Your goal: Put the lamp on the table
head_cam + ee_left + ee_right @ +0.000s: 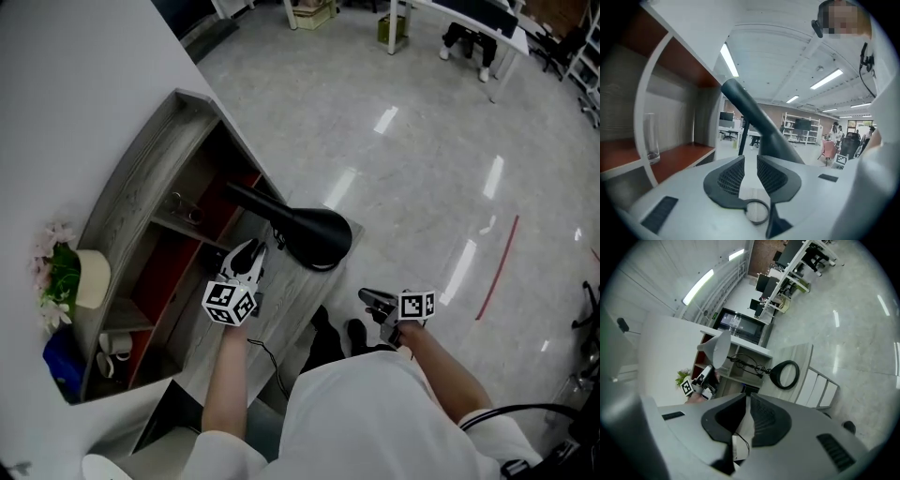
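A black lamp (pixel 314 239) stands on the grey wooden table (pixel 286 305), its round base near the table's far edge and its dark neck slanting up-left toward the shelf. My left gripper (pixel 248 262) hovers just in front of the lamp, shut with only a thin slit and nothing between its jaws. From the left gripper view the lamp (pixel 759 126) rises close ahead of the left gripper (pixel 750 169). My right gripper (pixel 375 302) hangs off the table's right side over the floor, shut and empty. It looks back at the lamp's ring-shaped base (pixel 785 375) and pale-lined shade (pixel 717 348).
A grey shelf unit (pixel 141 202) with red-backed compartments lines the table's left side. It holds a drinking glass (pixel 651 138), a mug (pixel 112 345), pink flowers (pixel 54 272) and a blue object (pixel 62 361). A thin cable (pixel 267 361) trails across the table. Glossy floor (pixel 422 169) lies to the right.
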`<state>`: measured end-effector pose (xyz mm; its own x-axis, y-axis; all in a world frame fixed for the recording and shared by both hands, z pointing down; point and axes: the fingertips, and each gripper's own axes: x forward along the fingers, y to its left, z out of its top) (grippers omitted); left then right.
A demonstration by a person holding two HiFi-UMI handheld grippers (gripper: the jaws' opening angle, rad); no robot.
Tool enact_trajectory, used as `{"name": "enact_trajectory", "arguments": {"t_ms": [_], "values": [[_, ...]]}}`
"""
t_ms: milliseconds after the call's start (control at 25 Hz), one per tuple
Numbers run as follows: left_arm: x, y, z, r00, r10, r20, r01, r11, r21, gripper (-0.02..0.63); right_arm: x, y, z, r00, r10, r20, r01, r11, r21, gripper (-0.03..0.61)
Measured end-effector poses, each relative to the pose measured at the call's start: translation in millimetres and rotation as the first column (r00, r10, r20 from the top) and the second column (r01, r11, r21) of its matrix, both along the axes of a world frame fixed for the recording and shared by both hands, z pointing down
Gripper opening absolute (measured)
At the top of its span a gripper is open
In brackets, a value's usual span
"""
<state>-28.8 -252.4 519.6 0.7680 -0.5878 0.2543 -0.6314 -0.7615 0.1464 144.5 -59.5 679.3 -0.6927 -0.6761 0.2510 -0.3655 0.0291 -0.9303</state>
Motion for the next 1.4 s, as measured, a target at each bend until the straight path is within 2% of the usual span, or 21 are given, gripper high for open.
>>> {"name": "enact_trajectory", "arguments": {"t_ms": [200,360,440,680,960,1200,1400], "values": [[-16,62,10,0.993,-0.108,-0.043,0.104,0.99,-0.094,0.011,-15,11,-26,0.996,-0.089,0.023,0.087,0.994,0.072,0.031],[-31,119,28,0.976,-0.201,-0.087,0.175,0.953,-0.246,0.011,-30,27,-34,0.987,-0.161,0.016,0.159,0.982,0.104,0.025],[-38,148,31,0.969,-0.222,-0.104,0.184,0.94,-0.288,0.011,-40,36,-40,0.981,-0.195,0.005,0.193,0.974,0.122,0.025],[-69,210,24,0.961,-0.242,-0.131,0.193,0.932,-0.306,0.011,-77,54,-71,0.964,-0.261,-0.039,0.264,0.947,0.182,0.025],[-98,264,27,0.97,-0.209,-0.126,0.156,0.927,-0.342,0.009,-116,79,-81,0.973,-0.224,-0.049,0.229,0.957,0.178,0.025],[-122,305,19,0.969,-0.173,-0.177,0.105,0.934,-0.34,0.011,-159,120,-90,0.974,-0.219,-0.065,0.227,0.957,0.179,0.025],[-136,326,19,0.969,-0.139,-0.203,0.063,0.938,-0.342,0.011,-175,148,-97,0.98,-0.185,-0.08,0.197,0.961,0.195,0.023]]}}
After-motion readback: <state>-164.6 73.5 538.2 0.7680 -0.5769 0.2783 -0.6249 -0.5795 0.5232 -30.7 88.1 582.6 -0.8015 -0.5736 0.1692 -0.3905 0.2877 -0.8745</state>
